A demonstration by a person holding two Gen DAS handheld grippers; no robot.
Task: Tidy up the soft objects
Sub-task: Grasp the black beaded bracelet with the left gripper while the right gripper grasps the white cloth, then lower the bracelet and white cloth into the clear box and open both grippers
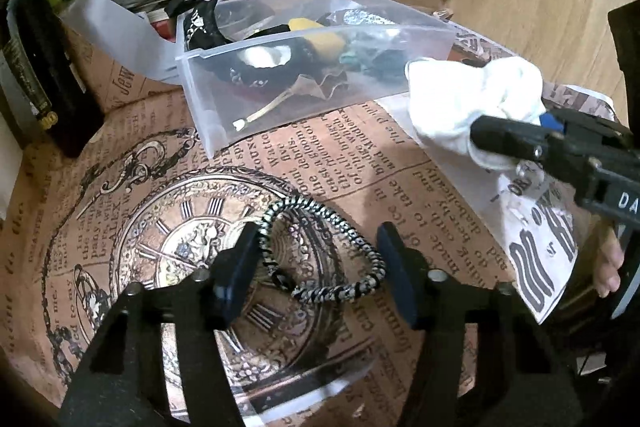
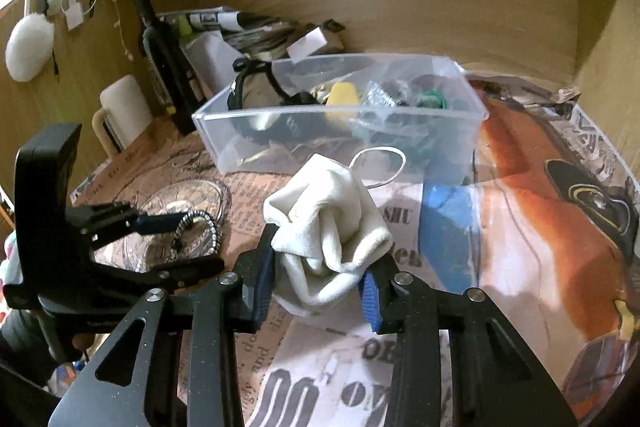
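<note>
We see the right tongs [image 2: 320, 283] clenched on a crumpled white cloth [image 2: 328, 227] near the clear bin [image 2: 340, 113], while our left tongs [image 1: 316, 267] stand released around a black-and-white braided cord [image 1: 320, 251] lying on the paper-covered counter [image 1: 120, 227].

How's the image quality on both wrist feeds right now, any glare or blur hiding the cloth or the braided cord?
Left wrist view: white cloth overexposed, folds washed out; braided cord sharp between the open jaws; edges bowed, corners vignetted. Right wrist view: bright window glare top left, cloth folds readable, glossy sheen on the poster.
</note>
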